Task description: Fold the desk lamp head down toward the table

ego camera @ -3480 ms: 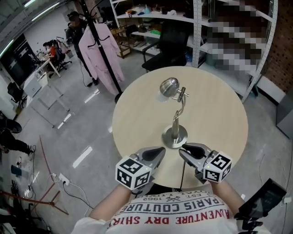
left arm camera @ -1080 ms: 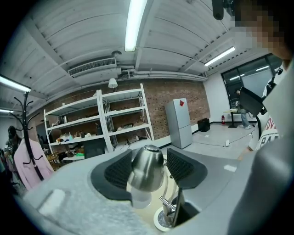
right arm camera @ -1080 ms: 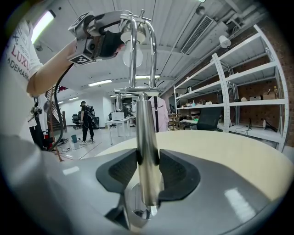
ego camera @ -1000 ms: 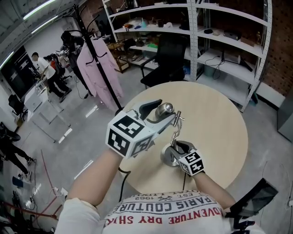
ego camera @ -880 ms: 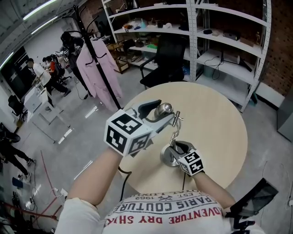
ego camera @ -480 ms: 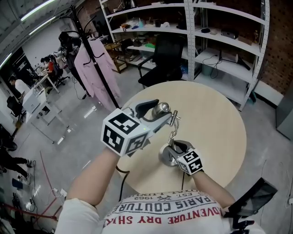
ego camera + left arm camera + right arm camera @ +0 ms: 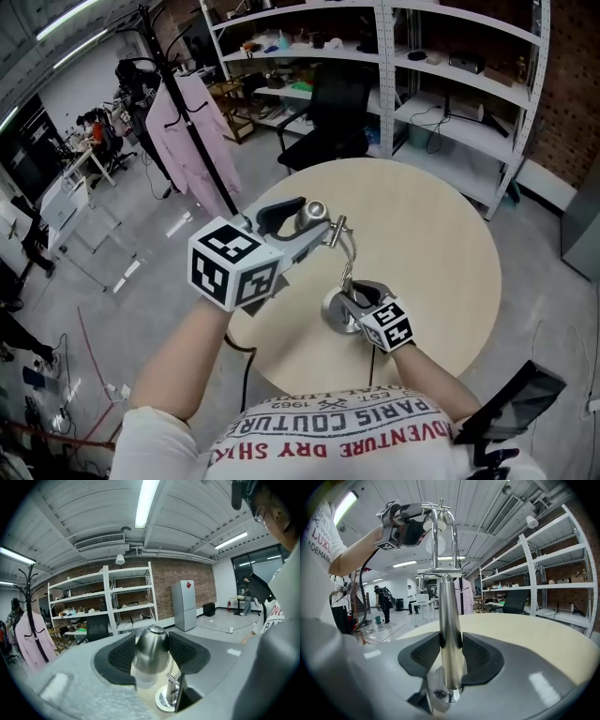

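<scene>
The table [image 7: 450, 234] lies open on every side of the lamp base [image 7: 330, 314]. Under the lamp head [image 7: 314, 212], only the curved stem [image 7: 451, 634] and my right gripper [image 7: 356, 292], jaws on that stem, stand in the way.

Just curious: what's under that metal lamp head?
A frosted bulb pokes out beneath the lamp head, the round base farther below. Its socket is hidden inside the head.

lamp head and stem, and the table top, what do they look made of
The lamp head looks like brushed metal, steel or aluminium: satin silver with soft, streaky reflections. The stem looks like smooth shiny metal, perhaps polished steel or chrome, with bright vertical highlights. The table top is pale beige and matte, likely laminate or veneer; no grain shows.
</scene>
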A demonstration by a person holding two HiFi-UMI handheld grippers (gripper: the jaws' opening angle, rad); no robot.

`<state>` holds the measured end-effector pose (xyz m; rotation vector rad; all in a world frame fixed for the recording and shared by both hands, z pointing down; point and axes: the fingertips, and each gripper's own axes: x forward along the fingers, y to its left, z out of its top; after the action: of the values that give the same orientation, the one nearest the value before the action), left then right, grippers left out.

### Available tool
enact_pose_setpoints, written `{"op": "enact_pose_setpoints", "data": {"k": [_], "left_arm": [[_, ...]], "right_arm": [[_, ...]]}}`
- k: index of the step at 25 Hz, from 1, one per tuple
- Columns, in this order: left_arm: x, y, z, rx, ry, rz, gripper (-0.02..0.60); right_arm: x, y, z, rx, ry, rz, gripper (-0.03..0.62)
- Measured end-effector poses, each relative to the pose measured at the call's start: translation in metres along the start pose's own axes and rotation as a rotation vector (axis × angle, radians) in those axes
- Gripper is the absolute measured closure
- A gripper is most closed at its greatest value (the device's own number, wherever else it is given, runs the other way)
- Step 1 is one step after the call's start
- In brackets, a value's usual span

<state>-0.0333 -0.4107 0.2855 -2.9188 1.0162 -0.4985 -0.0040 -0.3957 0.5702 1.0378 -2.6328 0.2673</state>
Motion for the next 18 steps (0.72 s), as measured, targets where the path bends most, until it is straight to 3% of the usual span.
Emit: {"op": "enact_pose_setpoints", "data": {"k": [18], "left_arm": [[-0.018, 0.039, -0.029, -0.155, -0.030, 0.043, 0.368]], "right_arm": [[-0.004, -0.001, 0.000, 0.005, 0.003, 0.005, 0.450]]}}
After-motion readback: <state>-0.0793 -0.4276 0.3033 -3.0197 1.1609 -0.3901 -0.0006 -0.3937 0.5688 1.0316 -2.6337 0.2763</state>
